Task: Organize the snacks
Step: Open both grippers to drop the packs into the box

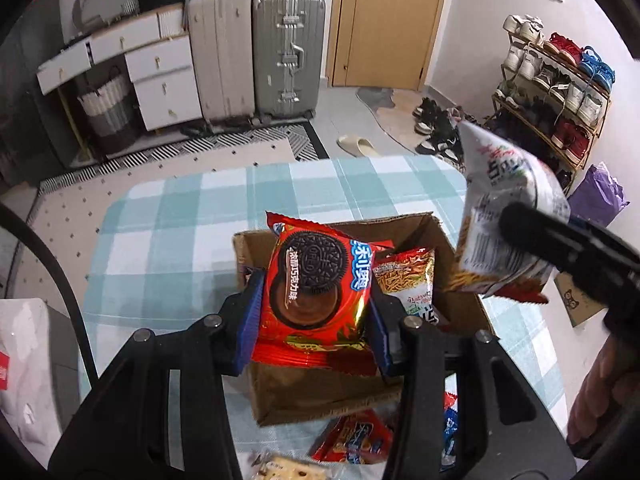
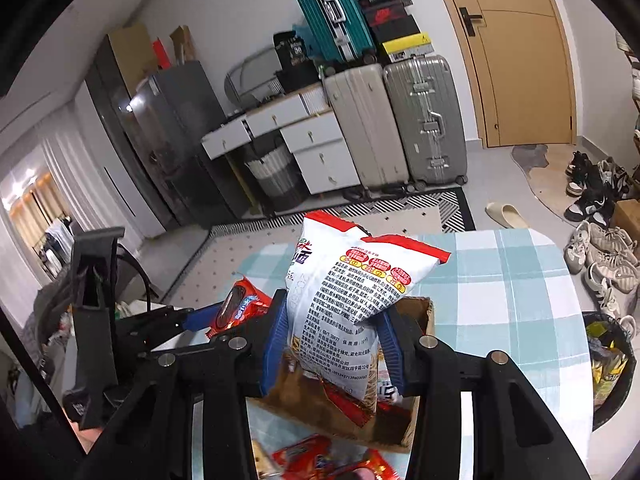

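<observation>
Two light, crinkly packets ride in your clamped grippers at centre frame over the cardboard box (image 1: 456, 304): left gripper (image 1: 314, 312) pinching the red cookie pack (image 1: 316, 288), right gripper (image 2: 330, 336) the white noodle bag (image 2: 352, 300); squeeze edges gently, contents likely crumble.

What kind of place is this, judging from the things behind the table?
Most likely a home, near its entrance: a shoe rack full of sneakers, upright suitcases by a wooden door, and white drawers.

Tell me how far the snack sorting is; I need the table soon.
Done: one noodle packet lies in the cardboard box. In hand: left hand-held gripper holds a cookie pack, right hand-held gripper a white bag, both above it. Left: loose packets on the table.
</observation>
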Demonstrator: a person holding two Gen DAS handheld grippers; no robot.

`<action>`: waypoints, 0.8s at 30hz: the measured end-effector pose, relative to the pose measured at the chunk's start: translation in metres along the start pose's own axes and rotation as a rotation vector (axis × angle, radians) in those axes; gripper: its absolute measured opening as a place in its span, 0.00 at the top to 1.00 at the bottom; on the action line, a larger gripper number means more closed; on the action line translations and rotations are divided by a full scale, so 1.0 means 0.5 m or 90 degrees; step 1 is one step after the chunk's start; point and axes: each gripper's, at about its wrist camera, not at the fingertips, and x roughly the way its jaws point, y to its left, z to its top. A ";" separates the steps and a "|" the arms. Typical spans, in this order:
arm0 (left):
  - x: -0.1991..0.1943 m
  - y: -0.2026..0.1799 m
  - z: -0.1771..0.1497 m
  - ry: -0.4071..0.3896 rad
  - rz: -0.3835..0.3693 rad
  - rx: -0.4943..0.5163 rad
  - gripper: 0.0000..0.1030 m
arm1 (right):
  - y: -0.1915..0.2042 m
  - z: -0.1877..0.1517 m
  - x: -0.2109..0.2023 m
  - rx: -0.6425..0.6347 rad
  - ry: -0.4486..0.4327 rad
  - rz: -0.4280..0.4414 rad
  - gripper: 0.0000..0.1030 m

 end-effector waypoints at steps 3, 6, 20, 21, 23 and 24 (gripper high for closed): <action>0.035 0.007 0.000 0.010 -0.001 -0.001 0.58 | -0.014 -0.008 0.041 -0.003 0.019 -0.006 0.58; 0.062 0.014 -0.001 0.016 -0.009 -0.005 0.58 | -0.025 -0.016 0.076 0.000 0.032 -0.019 0.58; 0.040 0.026 -0.017 0.006 0.015 0.011 0.55 | -0.027 -0.038 0.102 -0.016 0.044 -0.049 0.49; 0.029 0.026 -0.021 0.002 0.020 0.015 0.54 | -0.025 -0.037 0.096 -0.018 0.042 -0.050 0.49; 0.006 0.027 -0.028 -0.010 0.031 0.022 0.51 | -0.019 -0.036 0.077 -0.025 0.035 -0.051 0.49; -0.007 0.027 -0.032 -0.014 0.031 0.024 0.49 | -0.015 -0.036 0.065 -0.028 0.032 -0.053 0.49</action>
